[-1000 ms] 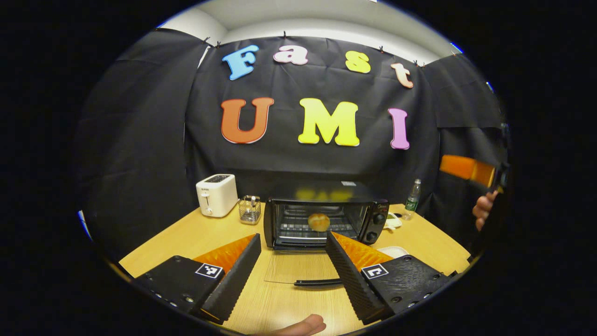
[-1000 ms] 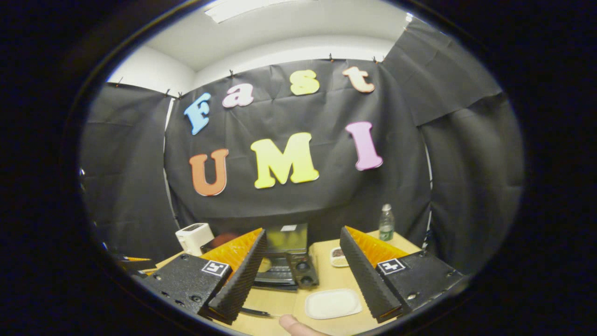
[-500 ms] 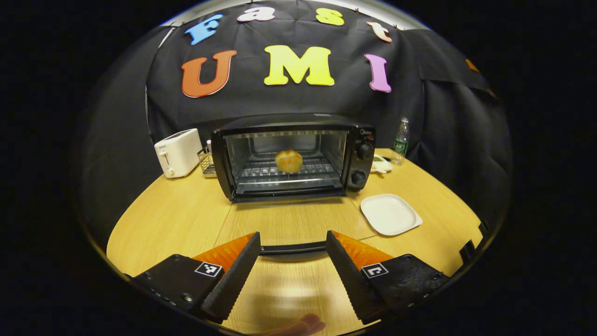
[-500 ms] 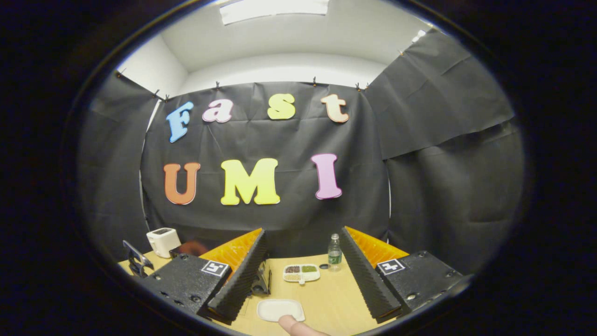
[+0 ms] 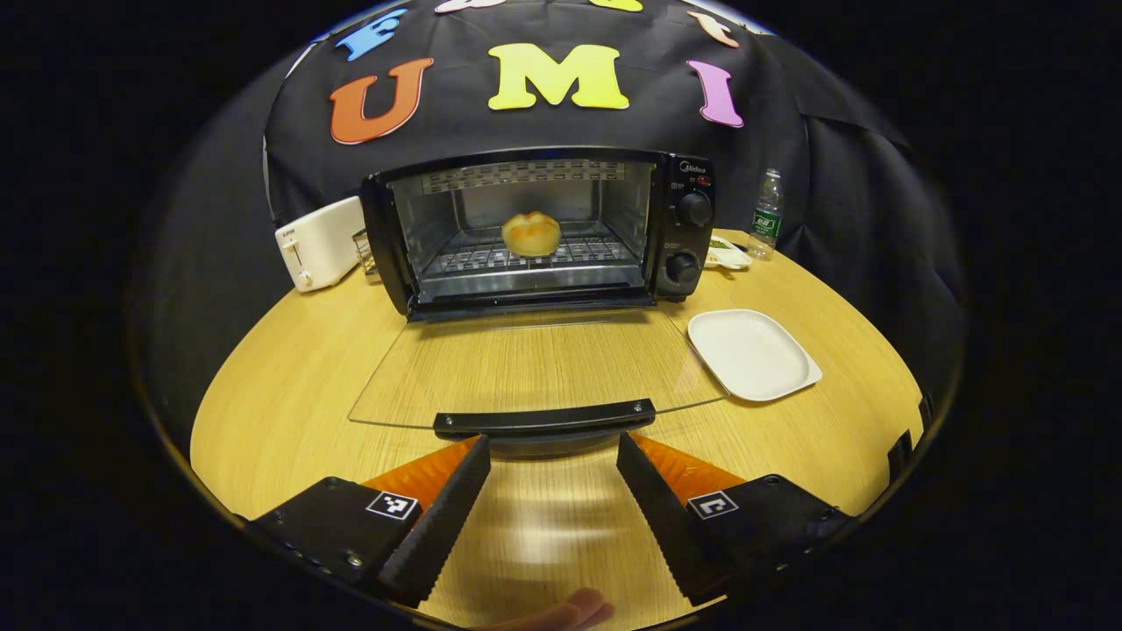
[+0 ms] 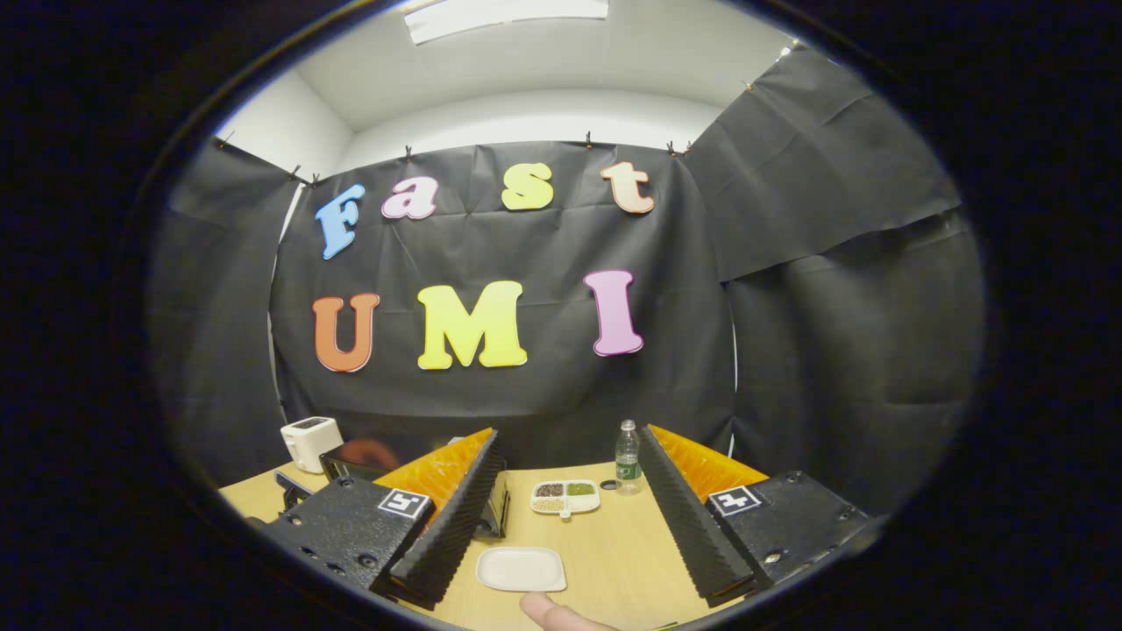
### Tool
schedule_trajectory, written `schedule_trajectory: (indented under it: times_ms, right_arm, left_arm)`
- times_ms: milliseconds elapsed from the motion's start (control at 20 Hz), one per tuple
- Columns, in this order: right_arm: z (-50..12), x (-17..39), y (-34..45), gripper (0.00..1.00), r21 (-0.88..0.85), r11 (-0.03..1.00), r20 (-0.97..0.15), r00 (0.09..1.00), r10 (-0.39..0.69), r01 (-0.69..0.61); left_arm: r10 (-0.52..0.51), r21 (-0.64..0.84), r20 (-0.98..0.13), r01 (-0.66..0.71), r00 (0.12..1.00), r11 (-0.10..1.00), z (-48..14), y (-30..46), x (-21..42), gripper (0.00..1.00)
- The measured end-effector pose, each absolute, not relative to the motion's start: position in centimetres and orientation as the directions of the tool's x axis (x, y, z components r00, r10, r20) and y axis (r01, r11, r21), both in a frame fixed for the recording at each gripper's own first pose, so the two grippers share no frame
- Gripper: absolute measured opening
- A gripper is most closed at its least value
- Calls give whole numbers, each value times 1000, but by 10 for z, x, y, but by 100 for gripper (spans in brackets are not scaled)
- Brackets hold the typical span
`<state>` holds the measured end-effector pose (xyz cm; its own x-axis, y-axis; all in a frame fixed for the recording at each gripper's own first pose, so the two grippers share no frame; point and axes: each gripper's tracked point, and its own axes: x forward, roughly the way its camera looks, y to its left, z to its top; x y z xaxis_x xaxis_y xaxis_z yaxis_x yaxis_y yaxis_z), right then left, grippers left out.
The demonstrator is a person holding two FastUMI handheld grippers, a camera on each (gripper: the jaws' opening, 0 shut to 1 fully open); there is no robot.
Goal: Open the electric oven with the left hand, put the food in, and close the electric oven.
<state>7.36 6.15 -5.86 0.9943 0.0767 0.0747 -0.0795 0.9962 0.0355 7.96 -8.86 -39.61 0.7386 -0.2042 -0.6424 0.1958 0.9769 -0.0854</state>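
- Left gripper view: the electric oven sits at the back of the wooden desk, its glass door folded flat toward the camera so the cavity is reachable.
- The food, a round golden bun, rests on the wire rack inside; judging by that, only closing remains.
- The left gripper hovers just short of the door's dark bar handle, fingers spread wide and empty, seemingly lined up to lift it.
- A smooth white square plate lies bare beside the door.
- Right gripper view: the right gripper is held high and back, fingers apart, gripping nothing.
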Motion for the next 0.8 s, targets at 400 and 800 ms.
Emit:
schedule_trajectory:
  times_ms: [400, 800]
  right_arm:
    - [-74, 81, 60, 94, 37, 996, 45, 996, 81, -82]
    - [-71, 81, 64, 94, 20, 996, 52, 995, 87, -88]
  left_arm:
    - [-161, -59, -664, 163, 730, 985, -400, -82, 93, 95]
    - [-160, -75, -656, 147, 738, 986, -381, -83, 96, 95]
